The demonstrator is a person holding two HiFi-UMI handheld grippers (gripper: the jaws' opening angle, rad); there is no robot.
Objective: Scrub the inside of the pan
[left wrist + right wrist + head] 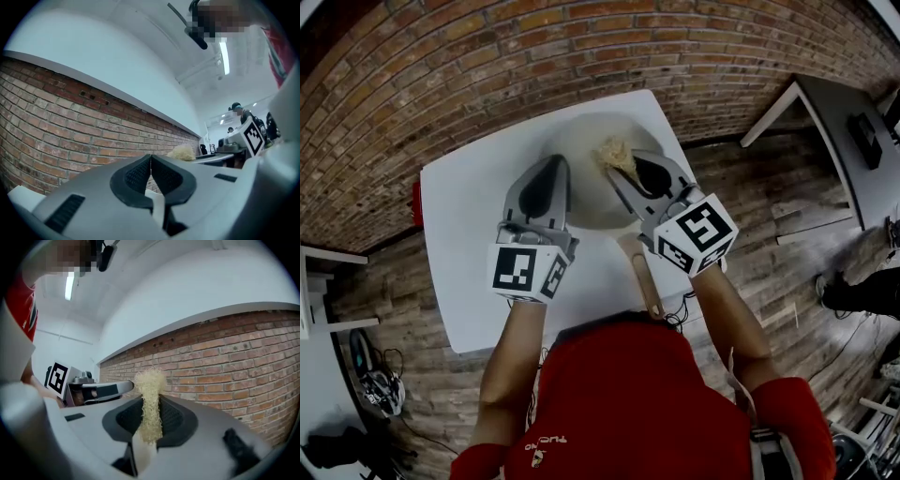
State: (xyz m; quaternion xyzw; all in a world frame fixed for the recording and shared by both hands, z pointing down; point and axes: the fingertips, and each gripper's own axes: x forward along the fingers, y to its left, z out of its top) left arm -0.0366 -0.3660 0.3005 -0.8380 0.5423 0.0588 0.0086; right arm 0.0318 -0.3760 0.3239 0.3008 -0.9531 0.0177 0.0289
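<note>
The pan [581, 183] sits on the white table [469, 216], its pale beige inside facing up and its wooden handle [645, 279] pointing toward me. My right gripper [617, 169] is over the pan's right part, shut on a beige fibrous scrubber [615, 152]. In the right gripper view the scrubber [150, 380] sticks up from between the jaws of the right gripper [151, 398]. My left gripper [553, 164] is shut and empty over the pan's left rim. The left gripper [151, 155] points at the brick wall, with the scrubber [182, 152] to its right.
A brick wall [441, 66] runs behind the table. A red object [417, 203] sits at the table's left edge. A dark desk [853, 141] stands at the right, white furniture [319, 281] at the left. A person's shoe [848, 292] rests on the wooden floor.
</note>
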